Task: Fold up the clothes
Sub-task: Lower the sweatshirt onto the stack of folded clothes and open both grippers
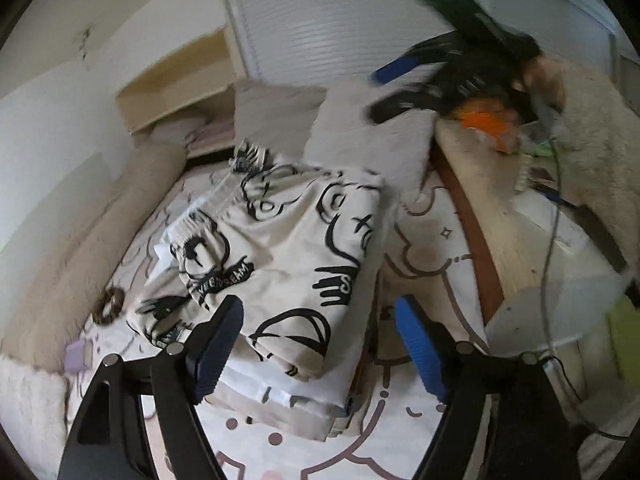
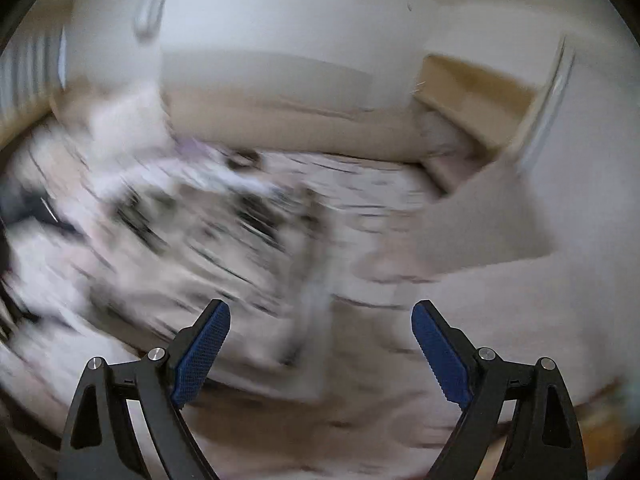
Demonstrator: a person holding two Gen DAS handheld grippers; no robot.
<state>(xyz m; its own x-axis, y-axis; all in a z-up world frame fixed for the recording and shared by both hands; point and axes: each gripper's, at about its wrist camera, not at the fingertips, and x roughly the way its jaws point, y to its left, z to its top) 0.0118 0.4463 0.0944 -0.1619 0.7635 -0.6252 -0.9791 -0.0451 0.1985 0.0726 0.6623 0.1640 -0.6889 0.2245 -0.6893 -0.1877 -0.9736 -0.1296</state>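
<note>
Lying folded: soft printed cotton garment (image 1: pixel 280 248), rectangular.

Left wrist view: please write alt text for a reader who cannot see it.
A folded cream garment with black cartoon print lies on a bed, just beyond the open left gripper, which holds nothing. The right gripper, blurred, hangs above the pillows.
</note>
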